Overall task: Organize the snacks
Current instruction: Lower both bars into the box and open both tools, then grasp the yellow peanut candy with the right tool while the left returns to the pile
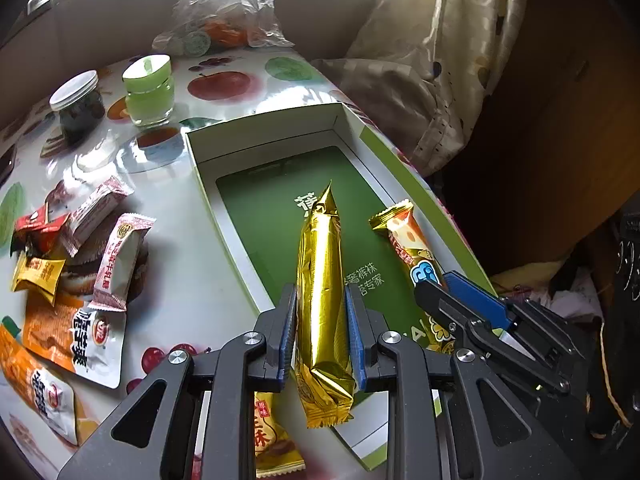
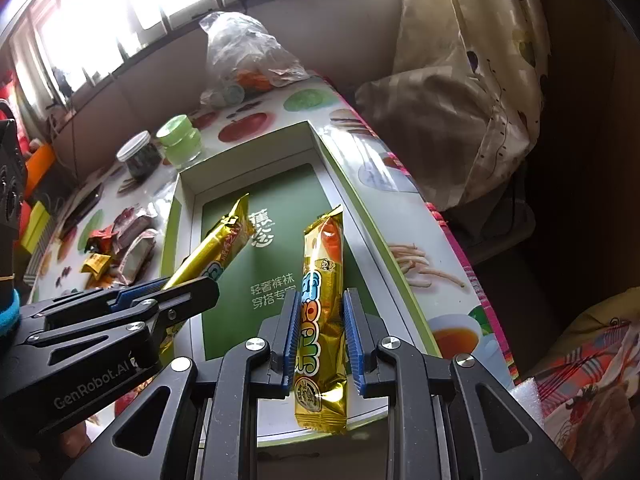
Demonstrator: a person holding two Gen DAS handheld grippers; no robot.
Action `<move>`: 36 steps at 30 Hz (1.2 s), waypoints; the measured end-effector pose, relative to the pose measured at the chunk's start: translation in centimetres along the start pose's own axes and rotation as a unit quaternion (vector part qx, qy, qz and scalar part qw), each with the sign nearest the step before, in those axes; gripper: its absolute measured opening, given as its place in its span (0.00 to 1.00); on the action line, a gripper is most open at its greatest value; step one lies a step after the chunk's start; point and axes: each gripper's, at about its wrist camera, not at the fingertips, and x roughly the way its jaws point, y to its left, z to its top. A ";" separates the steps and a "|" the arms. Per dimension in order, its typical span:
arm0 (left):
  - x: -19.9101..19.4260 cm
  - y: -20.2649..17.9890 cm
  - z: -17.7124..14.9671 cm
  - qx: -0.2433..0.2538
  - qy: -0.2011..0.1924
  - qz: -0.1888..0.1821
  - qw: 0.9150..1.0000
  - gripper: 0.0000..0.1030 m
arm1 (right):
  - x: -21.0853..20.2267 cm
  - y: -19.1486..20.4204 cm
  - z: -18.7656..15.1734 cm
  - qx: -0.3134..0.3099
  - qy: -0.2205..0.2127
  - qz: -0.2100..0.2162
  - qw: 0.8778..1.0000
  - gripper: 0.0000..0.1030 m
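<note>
**Two gold bars held lengthwise over the open box**

Each gripper is clamped on its own snack bar, and both bars hang above the green-lined box, which sits along the right edge of the surface. The left gripper pinches a plain-gold bar near its lower third. That bar's long axis runs straight ahead from the jaws, toward the far end of the box. The right gripper is closed tight on a printed gold bar, which points the same way and lies nearer the box's right wall.

The two bars are roughly parallel to each other and to the box's long sides, so they should drop in side by side without any turn of the wrist. Whether either bar's tip already touches the box floor cannot be told. The remaining snack packets lie in a heap toward the left edge, so the left hand is nearer them.
</note>
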 end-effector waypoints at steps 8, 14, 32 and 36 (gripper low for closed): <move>0.2 -0.1 0.1 0.000 0.006 -0.012 1.000 0.24 | 0.0 0.0 0.1 0.003 0.002 -0.001 1.000 0.21; 0.0 -0.2 0.0 0.000 0.006 -0.024 1.000 0.31 | -0.1 -0.2 0.1 0.009 0.005 -0.002 1.000 0.23; -2.9 0.0 -1.3 0.009 -0.023 -0.011 1.000 0.35 | -2.3 0.5 -0.6 0.010 -0.010 -0.011 1.000 0.28; -4.2 0.2 -1.8 0.010 -0.035 -0.004 0.999 0.38 | -3.2 1.0 -0.9 0.011 -0.018 -0.014 1.000 0.30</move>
